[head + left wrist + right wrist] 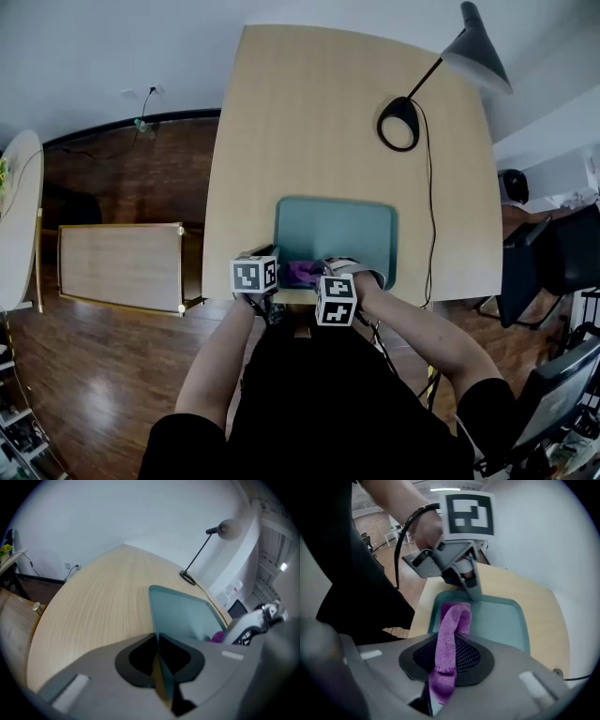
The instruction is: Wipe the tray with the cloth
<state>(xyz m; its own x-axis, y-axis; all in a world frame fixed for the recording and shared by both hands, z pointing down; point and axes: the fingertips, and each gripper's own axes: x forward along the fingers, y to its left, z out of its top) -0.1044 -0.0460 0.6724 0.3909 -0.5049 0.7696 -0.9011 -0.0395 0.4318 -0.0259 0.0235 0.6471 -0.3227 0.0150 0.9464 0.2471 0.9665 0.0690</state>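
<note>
A teal tray (336, 234) lies near the front edge of the light wooden table (309, 122). My left gripper (275, 261) is at the tray's near left corner. In the left gripper view its jaws (158, 641) are shut on the tray's rim (161, 660), which runs between them. My right gripper (323, 274) is over the tray's near edge, shut on a purple cloth (450, 634). The cloth hangs from the jaws down onto the tray (501, 620). The right gripper view also shows the left gripper (474, 594) clamped on the tray's corner.
A black desk lamp (398, 122) with a cord stands at the table's far right, beyond the tray. A low wooden bench (122, 267) sits on the floor to the left. A dark chair (553, 262) stands to the right of the table.
</note>
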